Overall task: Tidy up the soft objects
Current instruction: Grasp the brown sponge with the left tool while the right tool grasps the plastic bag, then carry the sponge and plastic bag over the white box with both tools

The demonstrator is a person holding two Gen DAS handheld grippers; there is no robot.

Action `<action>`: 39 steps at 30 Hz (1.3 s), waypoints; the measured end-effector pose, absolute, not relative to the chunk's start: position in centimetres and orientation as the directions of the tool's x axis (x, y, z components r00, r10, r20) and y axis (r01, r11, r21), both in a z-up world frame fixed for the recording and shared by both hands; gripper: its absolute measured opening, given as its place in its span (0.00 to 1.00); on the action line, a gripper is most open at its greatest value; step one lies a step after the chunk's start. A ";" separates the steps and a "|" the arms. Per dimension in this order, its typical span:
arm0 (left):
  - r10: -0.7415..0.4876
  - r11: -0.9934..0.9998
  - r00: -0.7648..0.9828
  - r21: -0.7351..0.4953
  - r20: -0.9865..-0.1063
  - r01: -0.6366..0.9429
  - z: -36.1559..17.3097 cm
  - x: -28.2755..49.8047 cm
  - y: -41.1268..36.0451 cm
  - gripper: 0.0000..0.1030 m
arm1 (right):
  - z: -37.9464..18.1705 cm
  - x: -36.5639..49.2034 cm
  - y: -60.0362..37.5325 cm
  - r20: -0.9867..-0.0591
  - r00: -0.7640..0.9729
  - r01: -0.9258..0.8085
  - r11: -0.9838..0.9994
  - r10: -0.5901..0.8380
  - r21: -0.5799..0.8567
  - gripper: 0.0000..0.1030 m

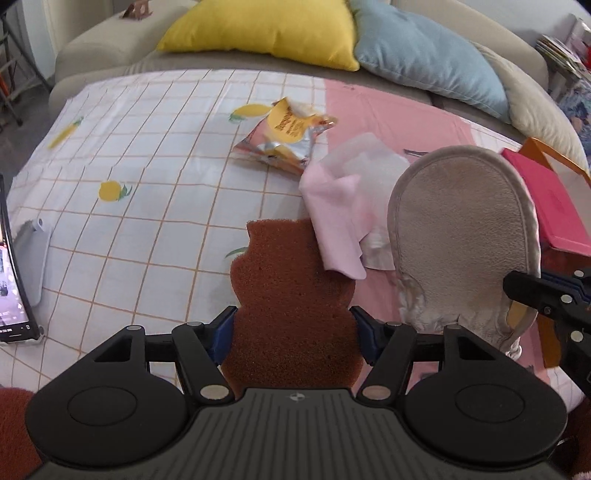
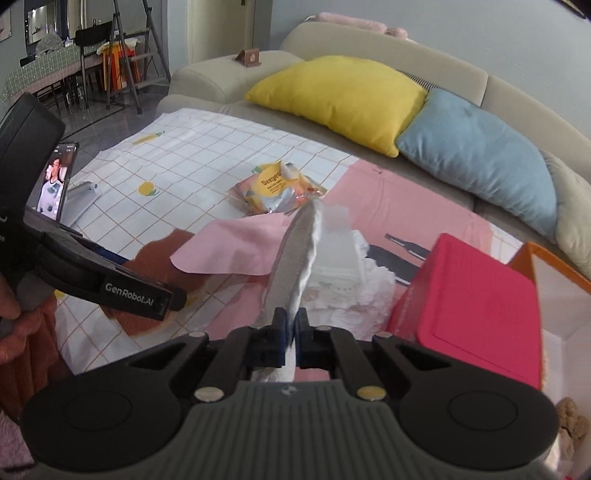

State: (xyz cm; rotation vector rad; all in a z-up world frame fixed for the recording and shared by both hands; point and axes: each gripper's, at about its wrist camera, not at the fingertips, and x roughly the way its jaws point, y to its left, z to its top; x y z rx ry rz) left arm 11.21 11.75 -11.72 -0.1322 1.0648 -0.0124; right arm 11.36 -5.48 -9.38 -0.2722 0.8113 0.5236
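Observation:
My left gripper [image 1: 294,332] is shut on a brown bear-shaped sponge [image 1: 291,280], its blue pads pressing on both sides, above the checked sheet. Beside it a grey plush slipper [image 1: 458,236] stands sole-up, pinched at its lower right edge by my right gripper [image 1: 524,291]. In the right wrist view that gripper [image 2: 291,328] is shut on the slipper [image 2: 291,258], seen edge-on with its white lining. The left gripper [image 2: 110,273] crosses at the left over the sponge [image 2: 159,258]. A pink cloth [image 1: 332,221] [image 2: 236,247] lies between sponge and slipper.
A snack packet [image 1: 284,136], white padding [image 2: 340,266] and a red box [image 2: 476,302] in an orange-rimmed container [image 2: 554,266] lie on the sheet [image 1: 147,184]. A phone [image 2: 55,181] stands at the left. Yellow [image 1: 266,29] and blue [image 1: 428,59] cushions lean on the sofa behind.

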 end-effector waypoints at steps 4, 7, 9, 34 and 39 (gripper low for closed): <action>-0.045 0.999 0.529 -0.053 -0.847 0.001 -10.0 8.7 9.5 0.72 | -8.5 9.6 -7.7 -0.735 0.590 -0.505 0.863 0.335 -0.011 0.01; -0.055 0.998 0.564 -0.038 -0.824 0.042 -8.8 7.2 8.2 0.72 | -7.8 8.4 -9.4 -0.724 0.598 -0.474 0.880 0.343 0.026 0.01; -0.074 0.997 0.585 -0.042 -0.807 0.068 -7.9 6.3 7.2 0.72 | -7.3 7.7 -10.5 -0.714 0.607 -0.453 0.890 0.349 0.050 0.01; -0.338 0.894 0.672 -0.002 -0.659 0.448 1.3 8.2 -8.4 0.72 | -0.1 5.7 -26.7 -0.454 0.866 -0.153 0.975 0.210 0.159 0.01; -0.385 0.845 0.663 0.044 -0.642 0.533 2.0 10.3 -13.1 0.72 | -0.5 7.7 -30.6 -0.452 0.878 -0.119 0.987 0.157 0.111 0.01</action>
